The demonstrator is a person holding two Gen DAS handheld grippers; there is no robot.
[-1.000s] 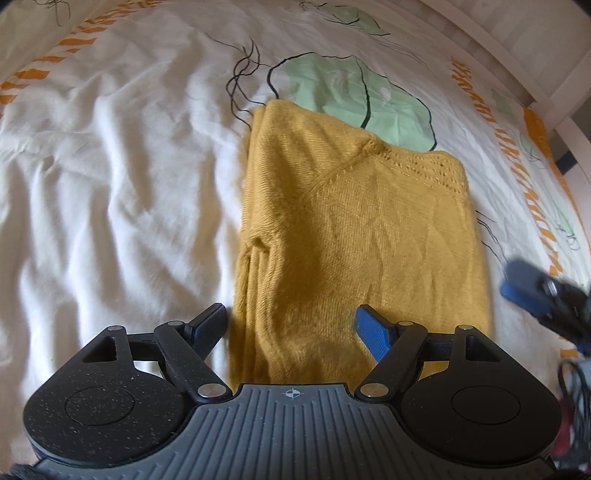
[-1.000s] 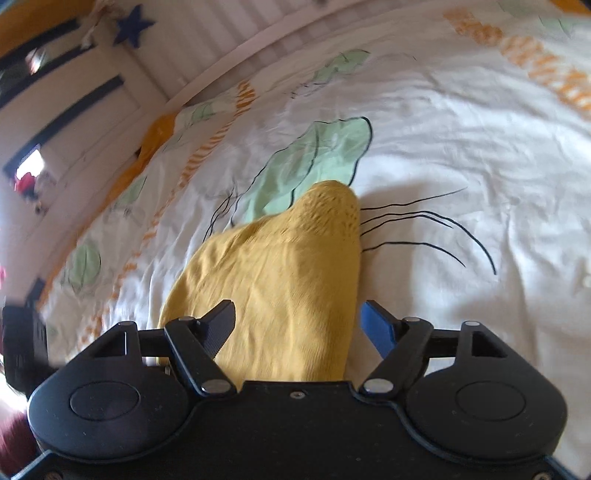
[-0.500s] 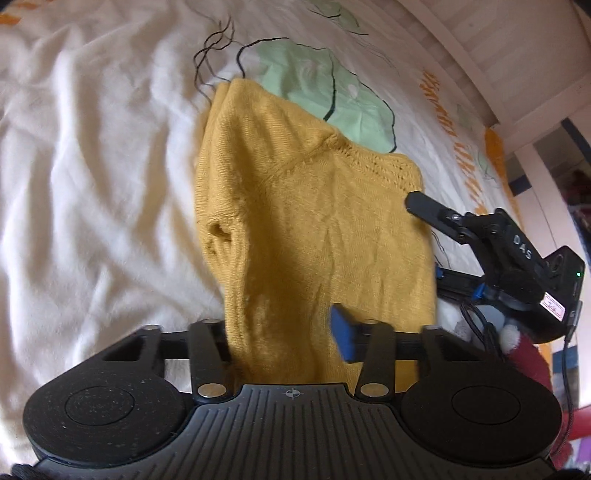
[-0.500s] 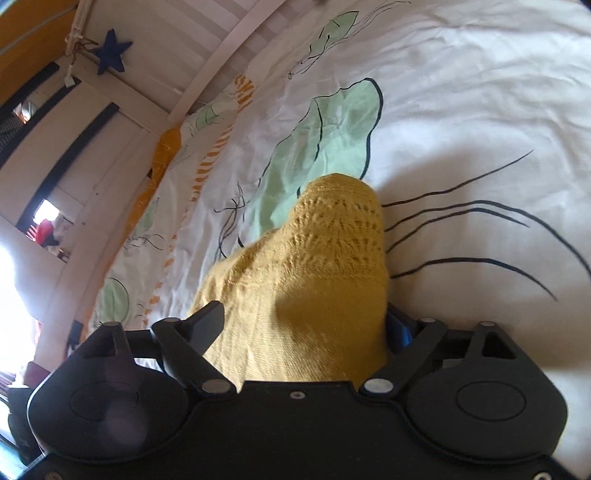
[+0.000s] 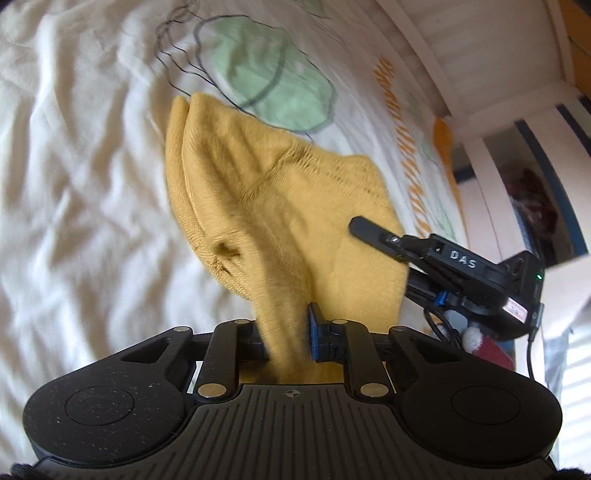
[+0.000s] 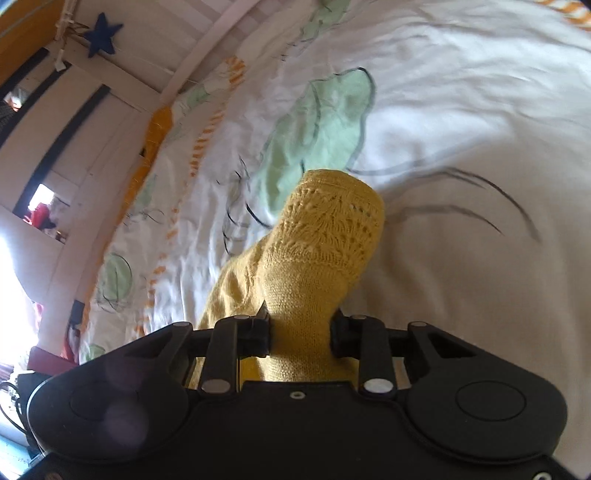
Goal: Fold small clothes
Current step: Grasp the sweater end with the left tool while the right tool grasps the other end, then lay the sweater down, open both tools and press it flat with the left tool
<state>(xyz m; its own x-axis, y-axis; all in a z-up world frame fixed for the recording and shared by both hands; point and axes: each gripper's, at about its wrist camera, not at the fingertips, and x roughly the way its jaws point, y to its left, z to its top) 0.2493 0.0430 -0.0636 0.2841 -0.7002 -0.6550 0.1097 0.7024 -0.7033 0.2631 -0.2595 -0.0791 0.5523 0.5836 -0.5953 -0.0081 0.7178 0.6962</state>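
A small mustard-yellow knitted garment [image 5: 288, 221] is lifted off a white printed bedsheet [image 5: 74, 184]. My left gripper [image 5: 286, 334] is shut on the near edge of the garment, which bunches between its fingers. My right gripper [image 6: 299, 330] is shut on the other near corner; the lace-patterned hem [image 6: 332, 218] hangs forward from it. In the left wrist view the right gripper [image 5: 373, 232] shows at the right, its upper finger over the cloth. The far end of the garment still touches the sheet.
The sheet [image 6: 461, 129] carries green leaf prints [image 5: 266, 81] and orange stripes. A white wooden bed rail [image 5: 461, 66] runs along the far right. A dark blue star [image 6: 101, 35] hangs on the white frame. Red items [image 5: 491, 350] lie beside the bed.
Both grippers closed from open onto the near edge of the garment and raised it. The flat garment is now bunched and pulled up off the sheet.
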